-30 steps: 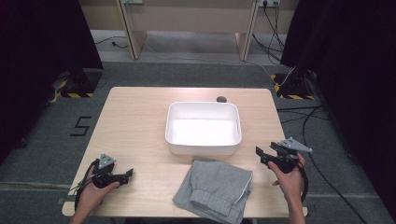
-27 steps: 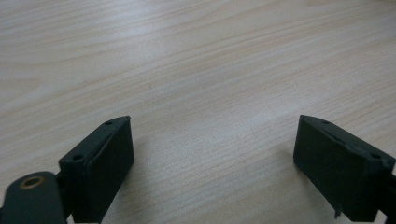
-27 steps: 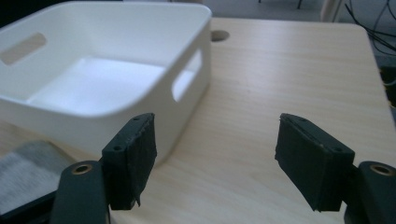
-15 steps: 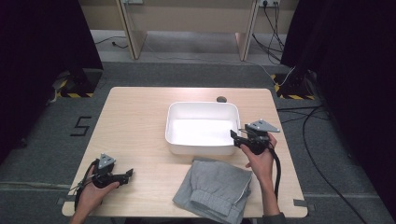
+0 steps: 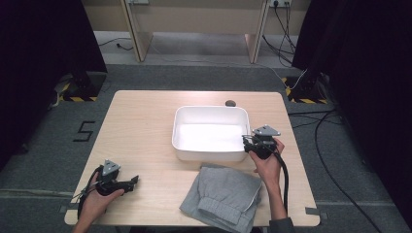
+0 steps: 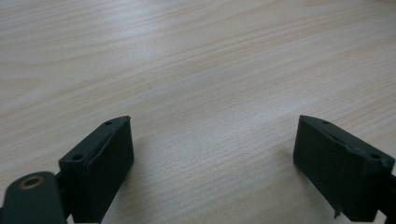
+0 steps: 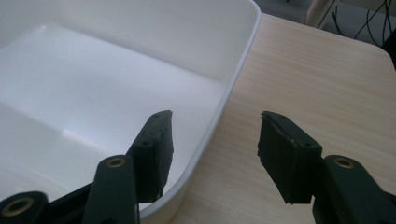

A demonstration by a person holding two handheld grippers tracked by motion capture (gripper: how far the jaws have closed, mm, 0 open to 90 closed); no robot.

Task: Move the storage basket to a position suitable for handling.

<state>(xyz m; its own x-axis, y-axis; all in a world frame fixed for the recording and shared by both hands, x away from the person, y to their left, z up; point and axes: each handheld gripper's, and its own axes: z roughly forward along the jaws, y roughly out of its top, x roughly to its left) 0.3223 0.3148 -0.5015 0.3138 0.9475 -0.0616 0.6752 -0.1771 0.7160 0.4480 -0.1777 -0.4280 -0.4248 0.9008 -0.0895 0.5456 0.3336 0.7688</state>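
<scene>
- The tub (image 5: 210,133) is sitting a little behind the middle of the table (image 5: 141,126), and the right gripper (image 5: 248,143) is hanging at its right near corner, with one jaw over the inside and one jaw over the outside of the rim (image 7: 224,105).
- The jaws of the right gripper (image 7: 212,147) are standing apart with the rim between them; they are not touching the wall, as far as I can see.
- I am thinking the grip on the rim is the next step. If the jaws are closing too near the rounded corner, the thin wall may slide out, because the surface is looking smooth and glossy.
- If the tub is pulled by one corner only, it may turn on the table, or tip, and push against the trousers (image 5: 222,196) lying just in front of it.
- The cable (image 5: 283,177) is trailing down along the right hand (image 5: 267,162) near the cloth; it may catch on the fabric.
- The tub is holding nothing; its white floor is bare in the right gripper view.
- The left gripper (image 5: 131,181) is resting low at the near left of the table, well apart from the tub, its jaws wide apart over bare wood (image 6: 210,70).
- A small dark object (image 5: 230,103) is lying just behind the tub; I cannot tell what it is.
</scene>
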